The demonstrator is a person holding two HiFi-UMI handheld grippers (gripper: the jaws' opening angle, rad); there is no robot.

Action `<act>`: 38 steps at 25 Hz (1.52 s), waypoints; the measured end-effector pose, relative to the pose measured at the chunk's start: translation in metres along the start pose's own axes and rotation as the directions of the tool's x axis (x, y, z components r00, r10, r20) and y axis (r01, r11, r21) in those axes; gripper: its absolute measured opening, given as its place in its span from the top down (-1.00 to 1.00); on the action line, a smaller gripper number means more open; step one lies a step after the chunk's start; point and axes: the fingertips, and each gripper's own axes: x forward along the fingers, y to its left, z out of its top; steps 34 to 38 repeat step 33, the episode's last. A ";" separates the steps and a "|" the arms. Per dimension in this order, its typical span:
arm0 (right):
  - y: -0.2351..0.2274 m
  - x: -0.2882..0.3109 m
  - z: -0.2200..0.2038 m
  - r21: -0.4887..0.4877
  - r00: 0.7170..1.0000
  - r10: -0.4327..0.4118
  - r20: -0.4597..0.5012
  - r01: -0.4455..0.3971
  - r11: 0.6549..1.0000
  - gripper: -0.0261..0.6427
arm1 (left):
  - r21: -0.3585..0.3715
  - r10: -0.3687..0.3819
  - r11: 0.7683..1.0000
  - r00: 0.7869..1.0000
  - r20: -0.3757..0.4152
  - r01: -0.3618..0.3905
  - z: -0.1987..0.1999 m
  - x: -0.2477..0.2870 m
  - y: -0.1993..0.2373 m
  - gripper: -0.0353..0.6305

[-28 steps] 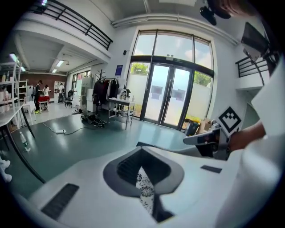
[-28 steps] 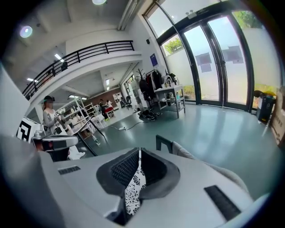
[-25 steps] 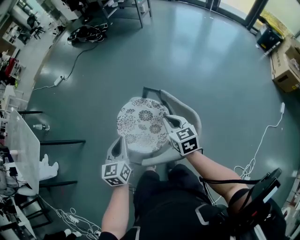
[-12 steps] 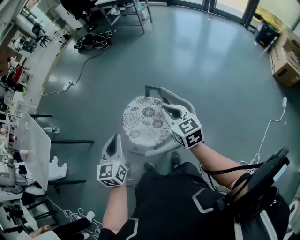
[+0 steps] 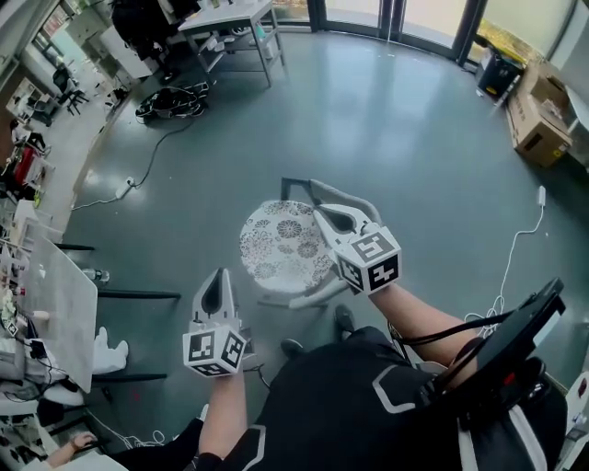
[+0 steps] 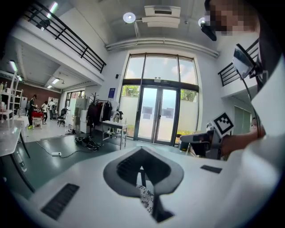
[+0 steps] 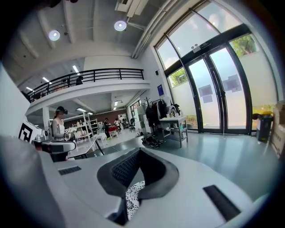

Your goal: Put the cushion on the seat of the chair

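The round white cushion (image 5: 283,245) with a dark flower pattern lies flat on the seat of the grey chair (image 5: 350,200), whose curved backrest wraps its far right side. My left gripper (image 5: 219,281) is shut and empty, raised at the near left and apart from the cushion. My right gripper (image 5: 331,218) is also shut and empty, hovering over the cushion's right edge by the backrest. A sliver of the patterned cushion (image 6: 146,199) shows below the left gripper (image 6: 141,168) in its own view. The same pattern of the cushion (image 7: 132,196) peeks below the right gripper (image 7: 135,173).
Cardboard boxes (image 5: 538,118) and a dark bin (image 5: 502,72) stand at the far right. A metal table (image 5: 230,20) and a heap of cables (image 5: 166,101) are at the far left. A white cable (image 5: 517,262) trails on the floor at the right. Desks (image 5: 51,304) line the left edge.
Both grippers have lifted up and drawn back from the cushion's edges. The cushion stays flat on the chair seat.
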 end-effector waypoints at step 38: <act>0.053 -0.001 0.036 -0.024 0.996 -0.049 0.081 0.051 0.998 0.89 | -0.021 -0.065 0.998 0.993 0.098 0.067 0.040 -0.029 0.028 0.87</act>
